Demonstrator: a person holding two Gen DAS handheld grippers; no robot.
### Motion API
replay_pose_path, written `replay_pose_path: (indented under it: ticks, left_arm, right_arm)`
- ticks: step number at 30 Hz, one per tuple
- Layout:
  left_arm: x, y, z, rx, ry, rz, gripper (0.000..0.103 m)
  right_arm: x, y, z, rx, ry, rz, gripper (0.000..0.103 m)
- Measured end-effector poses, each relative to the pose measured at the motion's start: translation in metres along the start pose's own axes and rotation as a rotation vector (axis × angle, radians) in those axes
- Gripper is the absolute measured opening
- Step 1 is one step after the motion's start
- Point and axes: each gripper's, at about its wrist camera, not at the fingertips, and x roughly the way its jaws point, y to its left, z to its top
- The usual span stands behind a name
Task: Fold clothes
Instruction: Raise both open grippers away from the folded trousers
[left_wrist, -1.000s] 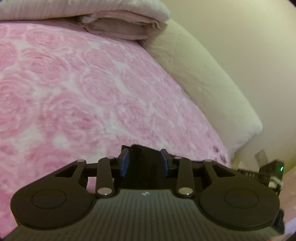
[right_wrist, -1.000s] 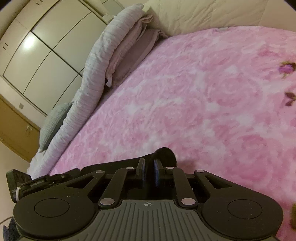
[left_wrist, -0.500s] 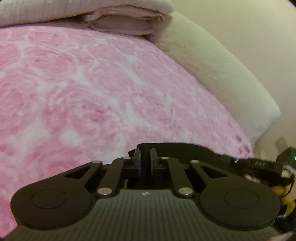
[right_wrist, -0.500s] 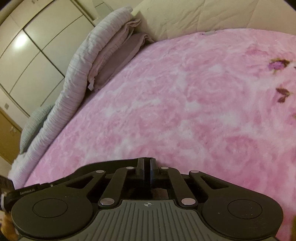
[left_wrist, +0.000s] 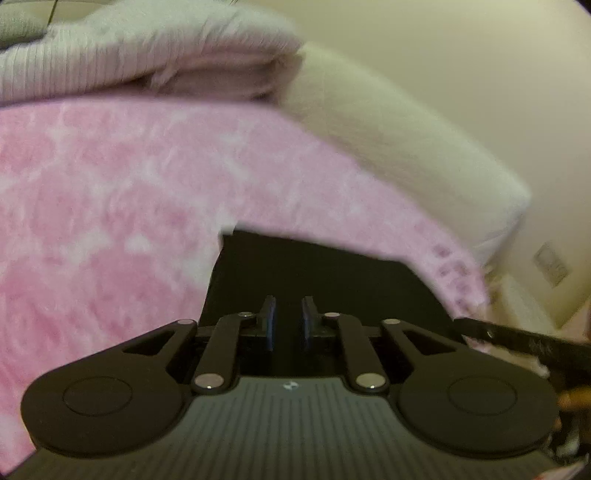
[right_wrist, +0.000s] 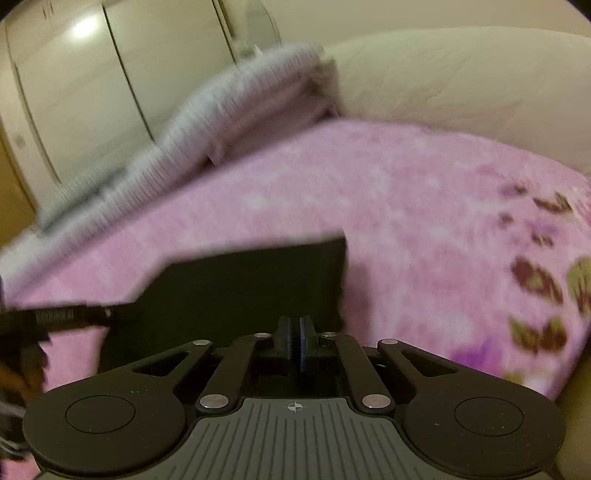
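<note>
A black garment (left_wrist: 325, 273) lies spread on the pink rose-patterned blanket (left_wrist: 110, 221), straight edges and one corner showing. My left gripper (left_wrist: 288, 321) is shut on its near edge. The blue pads stand a narrow gap apart with dark cloth between them. In the right wrist view the same black garment (right_wrist: 251, 280) stretches ahead and to the left. My right gripper (right_wrist: 295, 343) is shut on its near edge close to its right side, pads almost touching. Each view shows the other gripper as a black bar at its side. Both views are blurred.
Folded pale bedding (left_wrist: 147, 62) is stacked at the far side of the bed, next to a cream quilted headboard cushion (left_wrist: 406, 147). White wardrobe doors (right_wrist: 92, 92) stand beyond the bed on the left. The pink blanket (right_wrist: 443, 221) drops off at the right edge.
Both grippers have drawn back and tilted up, and far more of the black garment now shows ahead of them. The left one closed about a second ago; its pads are now slightly wider than half a second ago.
</note>
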Motion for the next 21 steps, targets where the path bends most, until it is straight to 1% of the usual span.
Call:
replay_pose_path:
  ticks: [1, 2, 4, 5, 8, 9, 10, 12, 13, 14, 16, 18, 21]
  left_arm:
    - [0.009, 0.000, -0.002, -0.005, 0.027, 0.037, 0.010]
    - [0.019, -0.001, -0.004, -0.010, 0.053, 0.074, 0.010]
    - [0.016, -0.008, 0.001, 0.001, 0.060, 0.130, 0.010]
    - [0.009, -0.013, 0.005, 0.011, 0.062, 0.152, 0.010]
    - [-0.028, -0.025, 0.005, 0.020, 0.024, 0.163, 0.010]
    - [-0.032, -0.029, -0.001, 0.023, 0.033, 0.165, 0.011]
    - [-0.032, -0.032, -0.008, 0.025, 0.050, 0.166, 0.014]
    - [-0.033, -0.038, -0.024, 0.030, 0.084, 0.170, 0.015]
    - [-0.034, -0.041, -0.031, 0.032, 0.101, 0.171, 0.015]
    - [-0.034, -0.043, -0.039, 0.034, 0.117, 0.173, 0.016]
    - [-0.035, -0.049, -0.054, 0.039, 0.151, 0.176, 0.019]
    - [-0.049, -0.060, -0.058, 0.062, 0.143, 0.211, 0.018]
    - [-0.081, -0.077, -0.053, 0.090, 0.114, 0.219, 0.018]
  right_arm:
    - [0.014, 0.001, -0.008, -0.015, 0.024, -0.025, 0.002]
    - [0.017, 0.000, -0.009, -0.016, 0.020, -0.026, 0.001]
    - [0.023, -0.003, -0.011, -0.017, 0.009, -0.024, 0.001]
    - [0.013, 0.001, -0.012, -0.014, -0.001, -0.031, 0.002]
    - [-0.019, 0.014, -0.013, -0.004, -0.033, -0.056, 0.003]
    - [-0.029, 0.018, -0.014, -0.001, -0.044, -0.064, 0.004]
    - [-0.040, 0.022, -0.014, 0.003, -0.054, -0.072, 0.005]
    - [-0.061, 0.031, -0.016, 0.009, -0.075, -0.089, 0.005]
    - [-0.061, 0.035, -0.023, 0.002, -0.057, -0.101, 0.005]
    - [-0.051, 0.037, -0.034, -0.019, -0.007, -0.127, 0.005]
    - [-0.033, 0.040, -0.052, -0.058, 0.083, -0.176, 0.004]
    - [-0.046, 0.042, -0.050, -0.020, 0.067, -0.186, 0.005]
    - [-0.078, 0.041, -0.043, 0.086, 0.028, -0.120, 0.005]
